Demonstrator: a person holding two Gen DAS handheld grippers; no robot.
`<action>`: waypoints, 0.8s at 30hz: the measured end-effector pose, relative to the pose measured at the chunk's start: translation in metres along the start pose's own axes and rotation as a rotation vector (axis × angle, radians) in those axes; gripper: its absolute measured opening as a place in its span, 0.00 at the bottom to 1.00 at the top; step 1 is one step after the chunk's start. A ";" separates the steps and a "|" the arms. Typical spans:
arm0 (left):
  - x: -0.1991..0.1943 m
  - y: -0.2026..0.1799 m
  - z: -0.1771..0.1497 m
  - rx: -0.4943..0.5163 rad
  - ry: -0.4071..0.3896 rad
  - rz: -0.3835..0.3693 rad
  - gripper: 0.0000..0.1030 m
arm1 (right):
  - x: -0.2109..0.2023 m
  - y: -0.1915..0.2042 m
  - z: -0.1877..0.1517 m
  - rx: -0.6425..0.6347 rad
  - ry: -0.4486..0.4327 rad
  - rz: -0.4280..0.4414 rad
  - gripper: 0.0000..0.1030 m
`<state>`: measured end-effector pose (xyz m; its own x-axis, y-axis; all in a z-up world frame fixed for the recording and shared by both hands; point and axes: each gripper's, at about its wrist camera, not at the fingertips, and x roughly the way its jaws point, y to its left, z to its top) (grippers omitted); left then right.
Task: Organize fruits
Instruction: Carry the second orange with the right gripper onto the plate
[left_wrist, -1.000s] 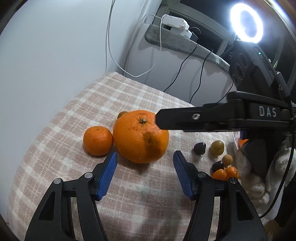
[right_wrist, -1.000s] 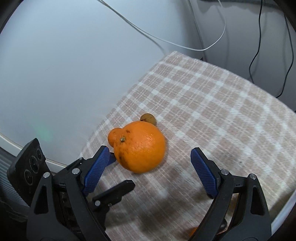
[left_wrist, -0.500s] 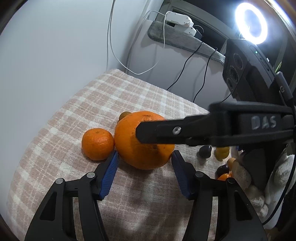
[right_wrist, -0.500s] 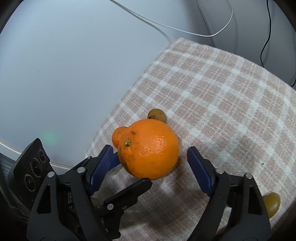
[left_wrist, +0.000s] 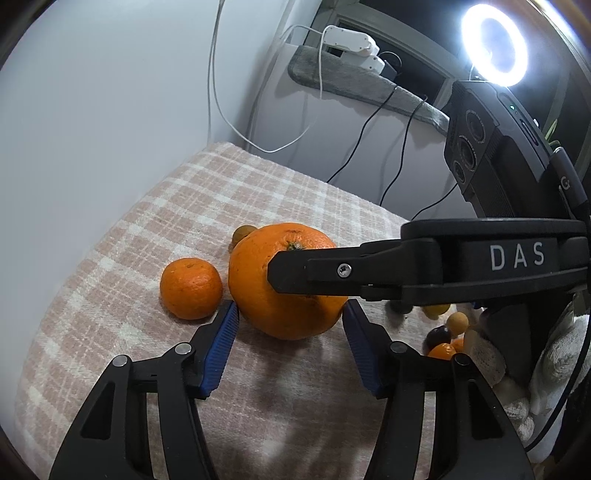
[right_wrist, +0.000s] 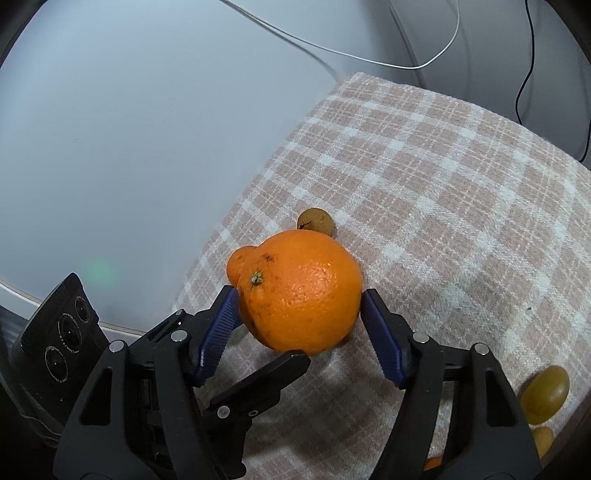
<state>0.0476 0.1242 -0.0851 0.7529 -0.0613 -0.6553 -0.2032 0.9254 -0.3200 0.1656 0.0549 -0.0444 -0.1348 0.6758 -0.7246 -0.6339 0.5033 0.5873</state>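
On the checked cloth (right_wrist: 443, 192), our two grippers have closed in around the big orange (right_wrist: 301, 291). The right gripper (right_wrist: 301, 325) now touches its sides; the left gripper (left_wrist: 290, 332) flanks it, spread wide. The small orange (left_wrist: 191, 288) rests just beside.

A home room fitted out for recording. A desk (left_wrist: 280, 192) under a pink-and-white checked cloth (right_wrist: 443, 192) stands pushed into the corner of plain white walls (left_wrist: 110, 103). Behind it, a ledge draped in grey fabric (left_wrist: 354, 85) carries a white power strip (left_wrist: 351, 42), with white and black cables (left_wrist: 364, 136) hanging down the wall. A lit ring light (left_wrist: 494, 45) shines at the upper right against a dark window. Loose fruit lies on the cloth.
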 end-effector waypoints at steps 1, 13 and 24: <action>-0.002 -0.002 0.000 0.003 -0.004 -0.004 0.56 | -0.004 0.000 -0.002 -0.001 -0.005 -0.001 0.69; -0.014 -0.028 -0.003 0.043 -0.029 -0.039 0.56 | -0.045 0.000 -0.024 -0.010 -0.066 -0.030 0.69; -0.025 -0.071 -0.011 0.119 -0.041 -0.095 0.56 | -0.097 -0.011 -0.060 0.020 -0.150 -0.062 0.69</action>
<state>0.0362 0.0559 -0.0531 0.7904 -0.1376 -0.5969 -0.0561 0.9541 -0.2942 0.1399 -0.0485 -0.0026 0.0200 0.7154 -0.6984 -0.6216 0.5561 0.5518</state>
